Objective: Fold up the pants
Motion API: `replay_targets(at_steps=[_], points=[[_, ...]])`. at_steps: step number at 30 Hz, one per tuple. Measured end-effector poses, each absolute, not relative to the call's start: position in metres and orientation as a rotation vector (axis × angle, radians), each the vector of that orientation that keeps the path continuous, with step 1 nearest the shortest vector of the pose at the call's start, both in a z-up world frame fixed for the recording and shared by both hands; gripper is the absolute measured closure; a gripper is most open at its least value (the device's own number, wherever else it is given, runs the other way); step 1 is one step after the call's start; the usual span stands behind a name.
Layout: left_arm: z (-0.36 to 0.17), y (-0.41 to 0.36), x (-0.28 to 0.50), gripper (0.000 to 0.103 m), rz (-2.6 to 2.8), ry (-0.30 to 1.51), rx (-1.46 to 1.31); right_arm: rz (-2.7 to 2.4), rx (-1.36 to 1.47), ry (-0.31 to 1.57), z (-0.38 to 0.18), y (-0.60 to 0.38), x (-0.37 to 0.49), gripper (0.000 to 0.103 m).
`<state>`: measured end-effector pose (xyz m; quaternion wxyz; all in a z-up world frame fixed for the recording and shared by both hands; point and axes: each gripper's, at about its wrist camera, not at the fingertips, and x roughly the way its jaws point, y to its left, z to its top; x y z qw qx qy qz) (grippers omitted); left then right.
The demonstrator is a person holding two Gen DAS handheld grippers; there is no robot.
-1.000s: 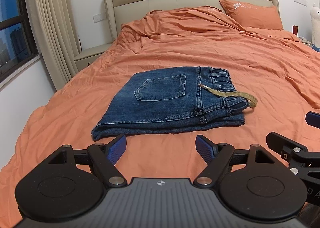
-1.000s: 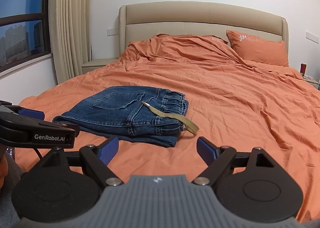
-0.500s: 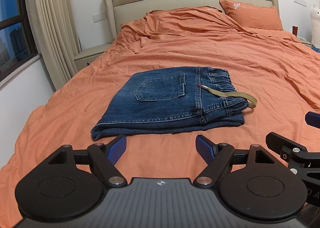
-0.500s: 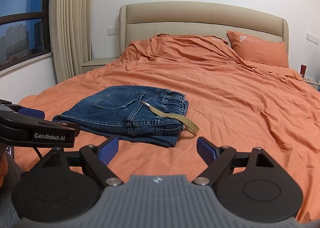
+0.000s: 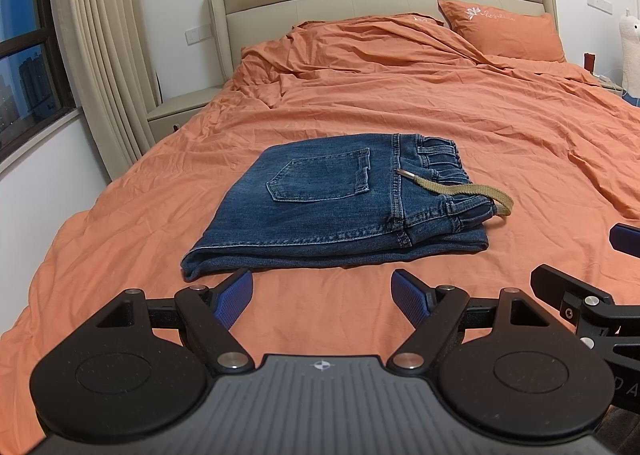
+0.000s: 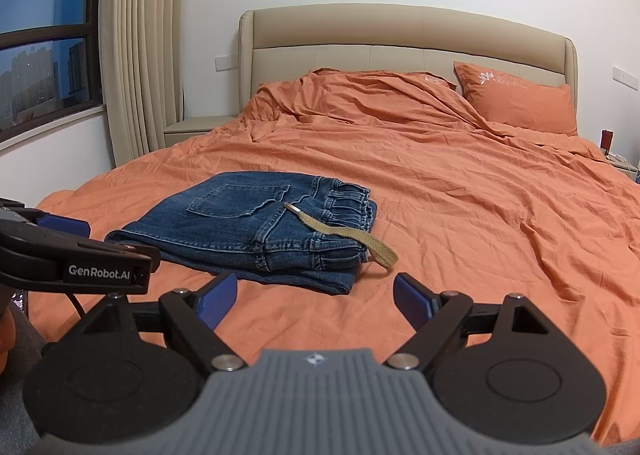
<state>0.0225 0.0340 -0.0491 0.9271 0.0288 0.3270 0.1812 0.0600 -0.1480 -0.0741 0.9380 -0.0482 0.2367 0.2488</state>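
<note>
The pants [image 5: 340, 203] are lying folded into a compact blue denim stack on the bed [image 5: 460, 103], toward its foot end and nearer the left edge than the right. A back pocket [image 5: 320, 177] is facing up on the top layer, and the elastic waistband [image 5: 444, 159] is sitting at the right side of the stack. A tan drawstring [image 5: 460, 189] with a metal tip is trailing across the waistband and looping off the stack's right edge onto the orange sheet. From the right wrist view the pants [image 6: 256, 223] are showing the same folded shape, with the drawstring [image 6: 344, 235] curling off the near right corner.

The left tool [image 5: 322, 289] is hovering just short of the stack's near edge, its blue-padded fingers [image 5: 234, 295] spread wide apart and gripping nothing. The right tool [image 6: 314, 295] is hanging near the stack's right corner, likewise spread wide and free of the cloth, with nothing between its fingers [image 6: 412, 301]. Neither tool is touching the denim.

Farther out, the orange sheet is lying wrinkled across the bed, bunching toward the beige headboard [image 6: 400, 39]. An orange pillow [image 6: 520, 103] is leaning at the head end by the right edge. A nightstand [image 6: 196, 125] and beige curtains [image 6: 140, 55] are standing beyond the left edge, beside a dark window [image 6: 44, 55].
</note>
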Motion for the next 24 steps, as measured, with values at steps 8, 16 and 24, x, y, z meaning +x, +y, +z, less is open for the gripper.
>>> replay_targets(at_steps=[8,16,24], points=[[-0.0493,0.0341,0.0224,0.011,0.372,0.670,0.058,0.508,-0.099,0.482,-0.0740,-0.1479,0.0599,0.021],[-0.0490,0.0326,0.0230,0.011,0.372,0.673,0.058,0.509,-0.101,0.482,-0.0737,-0.1484,0.0595,0.021],[-0.0490,0.0330,0.0225,0.011,0.372,0.673,0.057,0.510,-0.103,0.485,-0.0743,-0.1488,0.0596,0.021]])
